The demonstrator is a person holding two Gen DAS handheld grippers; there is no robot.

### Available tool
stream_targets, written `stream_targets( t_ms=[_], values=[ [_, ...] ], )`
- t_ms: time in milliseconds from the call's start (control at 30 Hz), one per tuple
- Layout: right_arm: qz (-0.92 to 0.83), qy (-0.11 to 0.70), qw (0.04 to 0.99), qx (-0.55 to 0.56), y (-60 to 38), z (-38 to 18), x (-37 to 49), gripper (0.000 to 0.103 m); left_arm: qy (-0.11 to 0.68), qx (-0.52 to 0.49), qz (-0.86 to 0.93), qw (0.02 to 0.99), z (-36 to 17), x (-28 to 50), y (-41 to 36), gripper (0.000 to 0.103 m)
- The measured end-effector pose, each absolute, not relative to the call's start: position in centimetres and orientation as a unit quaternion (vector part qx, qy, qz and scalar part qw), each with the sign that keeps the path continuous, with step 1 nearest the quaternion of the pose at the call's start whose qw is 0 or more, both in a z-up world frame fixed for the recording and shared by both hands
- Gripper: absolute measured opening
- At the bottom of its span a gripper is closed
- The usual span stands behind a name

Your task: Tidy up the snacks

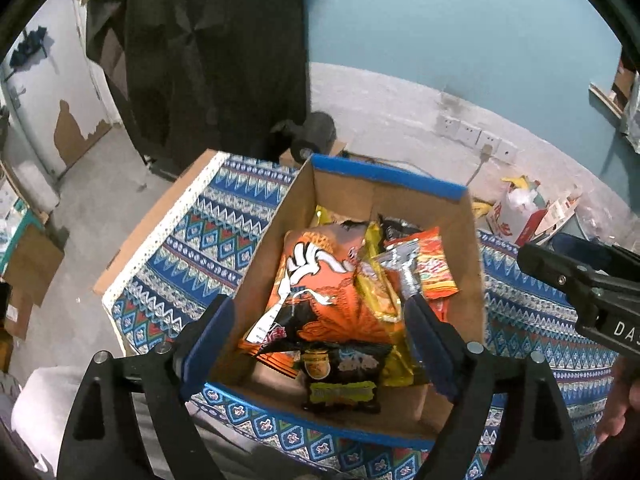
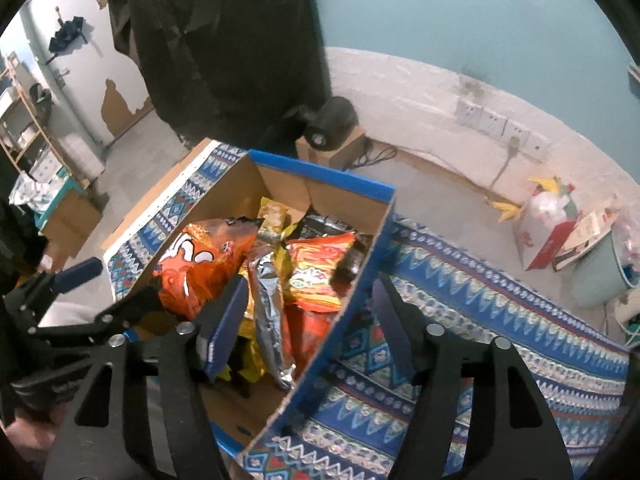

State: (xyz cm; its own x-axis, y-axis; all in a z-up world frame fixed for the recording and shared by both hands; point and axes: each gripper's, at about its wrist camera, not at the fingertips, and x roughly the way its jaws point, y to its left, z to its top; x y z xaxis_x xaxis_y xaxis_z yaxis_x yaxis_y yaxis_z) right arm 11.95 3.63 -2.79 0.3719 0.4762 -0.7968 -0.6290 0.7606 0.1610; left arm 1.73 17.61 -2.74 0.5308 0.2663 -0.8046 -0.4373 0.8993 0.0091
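Two grippers are seen at a cardboard box [image 1: 472, 280] w/ blue-taped rims, set on a patterned cloth [image 1: 200, 240] over the desk. Left gripper [image 1: 316, 344] is released, its fingers straddling the box's left wall: one outside, one inside among the packets. Right gripper [image 2: 304, 328] is likewise released, straddling the right wall. Only the left view shows a black snack pack [image 1: 344, 376] at the near end; only the right view shows the silver foil pack [image 2: 272, 320], lying lengthwise front to back. An orange chip bag [image 1: 320, 292] lies inside, long axis toward the far wall, beside red packets [image 2: 320, 276]. Behind are wall sockets [image 1: 476, 136], a black speaker [image 2: 332, 122], and a plastic bag [image 2: 548, 224] on the floor.
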Motion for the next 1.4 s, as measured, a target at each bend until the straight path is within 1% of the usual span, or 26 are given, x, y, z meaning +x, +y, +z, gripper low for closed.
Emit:
stream_targets(
  t_ms=[133,367,667,933,1133,1400],
  values=[
    [0.323,0.430,0.838,-0.086,2.1,-1.6,11.2,0.075,0.420,-0.085,0.197,0.882,-1.1,1.0,16.3,0.091],
    [0.311,0.406,0.854,-0.096,0.4,0.1,9.4,0.076,0.384,-0.054,0.193,0.901,1.2,0.1,14.0,0.101],
    [0.309,0.394,0.859,-0.104,-1.2,0.7,8.1,0.076,0.365,-0.049,0.179,0.912,2.7,-0.6,12.5,0.101],
    [0.307,0.395,0.860,-0.100,-2.4,0.7,8.0,0.076,0.367,-0.028,0.165,0.915,2.7,-0.3,11.1,0.101],
    [0.303,0.399,0.860,-0.100,-2.9,0.4,8.2,0.076,0.377,-0.052,0.148,0.913,2.5,-0.1,11.3,0.101],
    [0.302,0.399,0.860,-0.098,-3.2,0.4,8.3,0.076,0.363,-0.050,0.157,0.917,2.8,-0.3,11.3,0.101]
  ],
)
